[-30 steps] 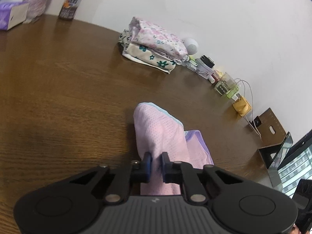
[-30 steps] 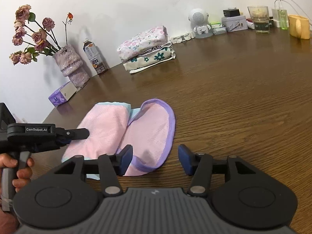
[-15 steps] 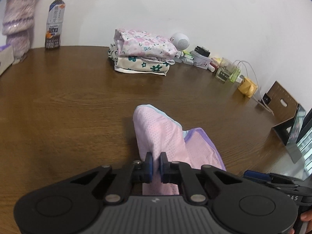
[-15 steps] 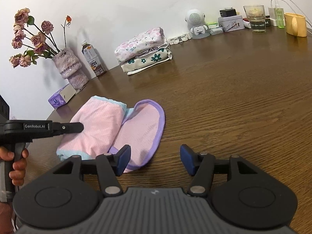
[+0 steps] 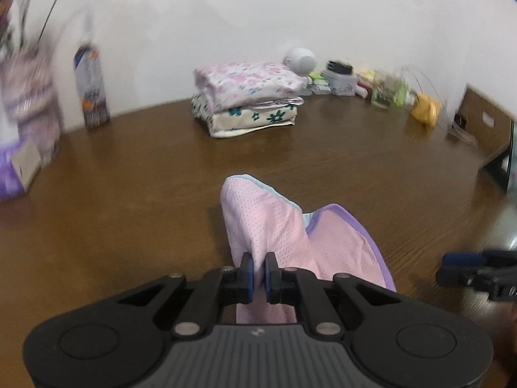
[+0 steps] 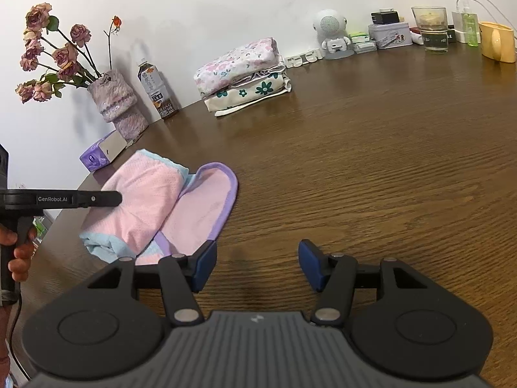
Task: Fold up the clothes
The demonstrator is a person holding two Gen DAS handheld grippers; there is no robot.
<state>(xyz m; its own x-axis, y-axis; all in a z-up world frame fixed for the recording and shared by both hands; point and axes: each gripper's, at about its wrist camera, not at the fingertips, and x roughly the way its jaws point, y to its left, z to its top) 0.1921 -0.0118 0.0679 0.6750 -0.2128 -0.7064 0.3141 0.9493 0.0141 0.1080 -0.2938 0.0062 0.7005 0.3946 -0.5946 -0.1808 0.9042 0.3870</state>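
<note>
Pink mesh garment point(image 6: 152, 203) with pale blue and lilac trim, lying half-folded on brown wooden table point(image 6: 371, 161), near its left edge; one pink layer doubled over another, lilac-bordered flap point(image 6: 206, 200) spread flat to the right. Clamped on a raised fold of that pink cloth — left gripper point(image 5: 257, 273), blue pads pressed together with fabric between; seen from the right wrist view as a black bar reaching in over the garment's left side, with a hand point(image 6: 17, 255) wrapped round its handle. Spread wide apart and holding nothing — right gripper point(image 6: 257, 265), low over bare wood just beside the lilac flap, left pad close to the hem; cannot tell whether touching it. Further back, against white wall: stack of folded floral clothes point(image 6: 242, 77), well apart from the pink piece; bottle point(image 6: 156, 89), fuzzy vase of dried roses point(image 6: 113, 103), purple tissue box point(image 6: 103, 153), small white robot figure point(image 6: 332, 34); glass point(image 6: 431, 29) and yellow cup point(image 6: 497, 45) at far right.
</note>
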